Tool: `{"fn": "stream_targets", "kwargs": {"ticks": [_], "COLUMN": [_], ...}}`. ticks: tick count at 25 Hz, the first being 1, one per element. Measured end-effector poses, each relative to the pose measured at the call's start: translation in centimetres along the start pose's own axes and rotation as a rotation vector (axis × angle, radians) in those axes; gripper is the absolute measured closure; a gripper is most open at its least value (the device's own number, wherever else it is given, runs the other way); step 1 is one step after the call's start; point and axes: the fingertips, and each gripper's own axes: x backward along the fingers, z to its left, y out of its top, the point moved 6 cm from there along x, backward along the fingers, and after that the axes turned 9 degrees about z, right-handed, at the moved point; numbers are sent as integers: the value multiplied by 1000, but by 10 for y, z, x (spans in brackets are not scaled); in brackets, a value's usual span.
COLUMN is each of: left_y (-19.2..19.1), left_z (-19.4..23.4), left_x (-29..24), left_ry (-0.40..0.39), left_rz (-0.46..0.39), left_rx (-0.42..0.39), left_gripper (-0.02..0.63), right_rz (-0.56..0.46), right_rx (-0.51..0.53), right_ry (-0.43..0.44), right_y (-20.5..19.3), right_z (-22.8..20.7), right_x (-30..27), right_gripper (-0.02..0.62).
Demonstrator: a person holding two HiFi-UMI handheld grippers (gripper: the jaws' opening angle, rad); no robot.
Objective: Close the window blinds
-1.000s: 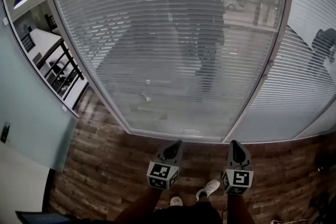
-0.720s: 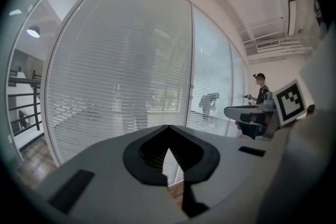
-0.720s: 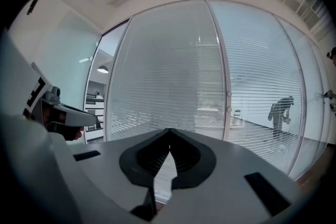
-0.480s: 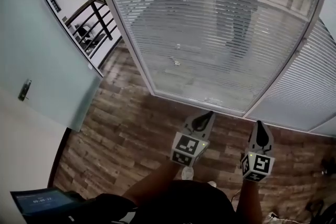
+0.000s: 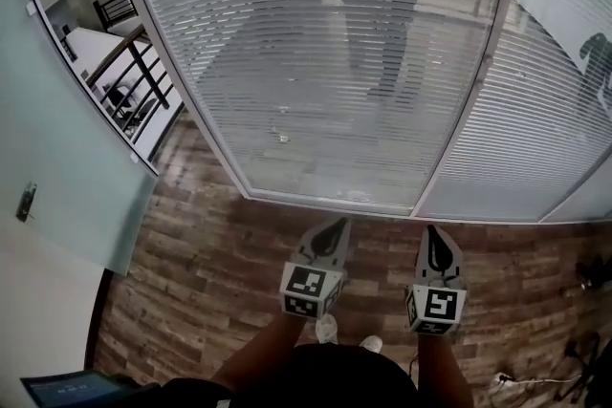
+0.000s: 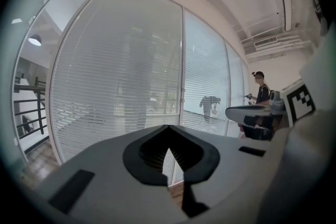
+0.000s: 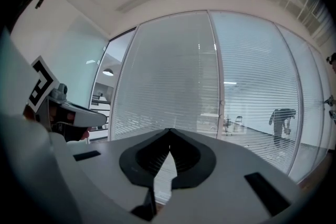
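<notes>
**Over the wood floor [image 5: 206,287]: claws shut, blinds out of reach**

Near: left gripper [image 5: 334,224] and right gripper [image 5: 432,232] hover above it, jaws together, empty. Far: window blinds [image 5: 316,62] on the glazing ahead, well apart, slats see-through. Risk: shut jaws can't take a control, they'd just jab the slats.

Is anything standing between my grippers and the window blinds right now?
Nothing visible does. Only bare wood floor lies between the left gripper, the right gripper and the blinds. Both grippers are shut and empty. Reflections hint at glass over the slats.
</notes>
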Motion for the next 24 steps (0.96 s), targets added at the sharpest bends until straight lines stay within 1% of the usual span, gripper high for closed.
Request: {"fn": "stream_targets", "kwargs": {"ticks": [6,10,14,19,24], "left_y": [4,7,5,2,6], "left_z": [-6,-6,-3,-2,-1], "left_x": [18,28,29,29,30], "left_ry": [22,36,44,43,42], "left_rz": [-12,-21,-22,-20,-26], "left_rx": [1,2,0,11,16], "left_gripper": [614,614,614,614,614], "right_rz": [-22,-45,-45,-37,-18], "right_rx": [-16,22,33,13,58], "right_ry": [15,58,82,76,77], "right_y": [4,16,15,14,13], "right_z": [5,15,21,24,23], "right_x": [9,12,7,6,4], "right_gripper": [594,594,594,594,594]}}
